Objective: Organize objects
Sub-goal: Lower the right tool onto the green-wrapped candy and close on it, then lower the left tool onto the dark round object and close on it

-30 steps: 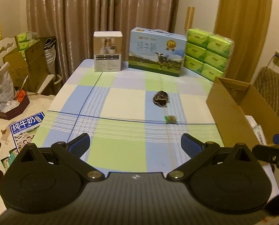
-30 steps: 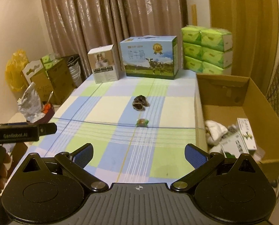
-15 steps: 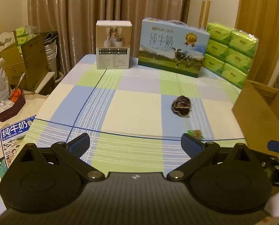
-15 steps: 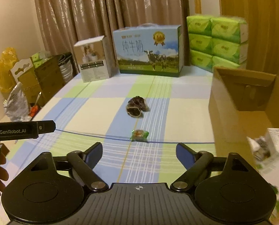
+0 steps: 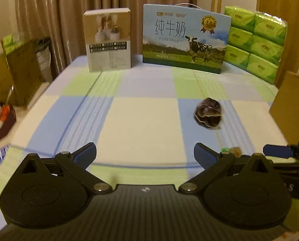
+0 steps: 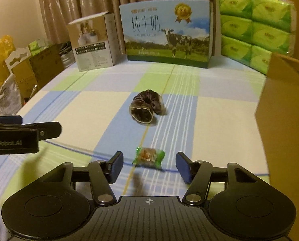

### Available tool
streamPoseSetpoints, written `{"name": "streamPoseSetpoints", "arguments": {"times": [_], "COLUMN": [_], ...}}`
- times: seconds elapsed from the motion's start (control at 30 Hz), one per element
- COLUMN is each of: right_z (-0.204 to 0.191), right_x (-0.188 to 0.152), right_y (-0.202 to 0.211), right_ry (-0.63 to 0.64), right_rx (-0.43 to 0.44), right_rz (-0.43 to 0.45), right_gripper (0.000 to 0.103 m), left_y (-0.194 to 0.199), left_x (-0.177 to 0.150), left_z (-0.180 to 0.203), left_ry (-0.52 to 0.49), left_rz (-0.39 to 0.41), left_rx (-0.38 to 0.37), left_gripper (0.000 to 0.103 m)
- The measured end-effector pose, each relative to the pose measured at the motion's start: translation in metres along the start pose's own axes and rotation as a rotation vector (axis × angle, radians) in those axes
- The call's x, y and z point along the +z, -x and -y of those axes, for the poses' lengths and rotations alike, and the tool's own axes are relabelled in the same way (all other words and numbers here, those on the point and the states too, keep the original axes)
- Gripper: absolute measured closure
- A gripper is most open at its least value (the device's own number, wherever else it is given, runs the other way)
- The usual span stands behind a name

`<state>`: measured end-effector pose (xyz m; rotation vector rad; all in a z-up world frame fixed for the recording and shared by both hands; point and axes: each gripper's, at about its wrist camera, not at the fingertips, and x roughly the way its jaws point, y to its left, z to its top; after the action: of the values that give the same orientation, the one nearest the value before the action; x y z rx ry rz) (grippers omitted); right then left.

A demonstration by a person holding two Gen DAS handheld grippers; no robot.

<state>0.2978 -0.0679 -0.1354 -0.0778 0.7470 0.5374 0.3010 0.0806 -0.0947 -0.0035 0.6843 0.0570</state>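
- Both grippers had come forward and lower over the checked tablecloth (image 6: 113, 108) since the earlier frames, and the boxes at the far edge loomed larger.
- Right gripper (image 6: 149, 165): its jaws were closing, with the green-wrapped candy (image 6: 148, 157) just beyond and between the tips, not yet touched.
- Left gripper (image 5: 145, 154): wide apart and holding nothing; it hovered over bare cloth beside the right one.
- Step in hand, by judgement: the approach to pick up the candy, presumably for the cardboard box (image 6: 286, 108) at the right.
- Next move would call for a short advance so the pads bracket the wrapper before pinching.
- Candy lay flat, its long axis across the view, twisted ends pointing left and right.
- Dark scrunchie (image 6: 147, 106) lay farther along the same stripe, well apart from the candy.
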Motion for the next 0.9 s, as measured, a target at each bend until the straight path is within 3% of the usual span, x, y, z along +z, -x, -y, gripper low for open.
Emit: {"name": "streamPoseSetpoints", "arguments": {"times": [0.27,0.6,0.9], "right_z": [-0.005,-0.005,0.026], "right_x": [-0.002,-0.003,0.016], "right_y": [-0.021,-0.02,-0.01], "right_ry": [0.015,0.055,-0.035], "right_rx": [-0.027,-0.077,-0.144], "right_rz": [-0.011,-0.018,0.031], "right_gripper": [0.057,0.08,0.081], "left_y": [-0.025,-0.031,-0.036], "left_x": [0.0,-0.004,0.007], "left_z": [-0.002,0.002,0.015], "left_ry": [0.018,0.01,-0.032], "left_rz": [-0.046,-0.064,-0.031], "left_rx": [-0.039,-0.062,-0.126], "left_gripper": [0.002,0.002,0.002]}}
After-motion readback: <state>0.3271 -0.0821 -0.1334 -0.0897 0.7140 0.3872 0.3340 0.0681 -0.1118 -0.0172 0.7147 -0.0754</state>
